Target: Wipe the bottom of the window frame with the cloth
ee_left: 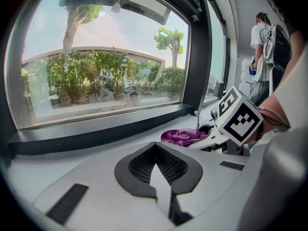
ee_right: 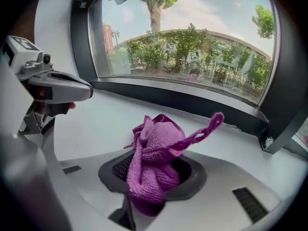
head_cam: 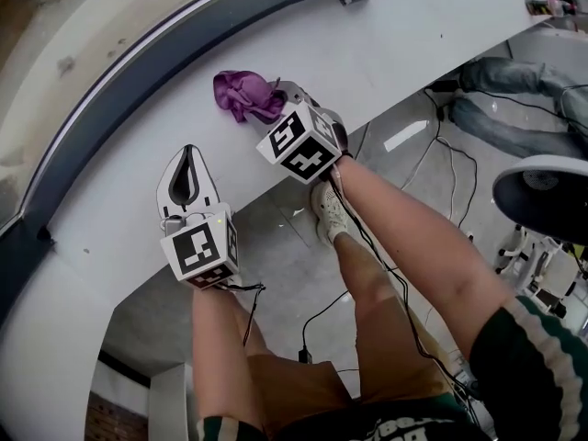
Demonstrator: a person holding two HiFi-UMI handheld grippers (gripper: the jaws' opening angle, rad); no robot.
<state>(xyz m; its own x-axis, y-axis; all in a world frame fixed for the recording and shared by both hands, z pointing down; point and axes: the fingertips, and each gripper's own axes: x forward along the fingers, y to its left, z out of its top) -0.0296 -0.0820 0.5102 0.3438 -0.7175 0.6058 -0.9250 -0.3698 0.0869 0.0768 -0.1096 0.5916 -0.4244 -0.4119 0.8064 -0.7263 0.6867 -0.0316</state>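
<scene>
A purple cloth (head_cam: 243,94) (ee_right: 156,150) is bunched between the jaws of my right gripper (head_cam: 274,102) (ee_right: 153,173), which is shut on it; one loose strip sticks out to the right. The cloth hangs just over the white sill (head_cam: 386,35), short of the dark bottom rail of the window frame (head_cam: 138,81) (ee_right: 183,100) (ee_left: 96,131). My left gripper (head_cam: 187,178) (ee_left: 155,166) rests lower left on the sill, jaws shut with nothing in them. From the left gripper view the cloth (ee_left: 182,136) and the right gripper's marker cube (ee_left: 239,119) lie ahead to the right.
The sill's front edge (head_cam: 276,177) drops to a grey floor with cables (head_cam: 367,246). A dark upright frame post (ee_left: 199,57) (ee_right: 284,105) stands at the sill's right end. A person (ee_left: 264,37) stands far off to the right. A round white appliance (head_cam: 542,191) is at the right.
</scene>
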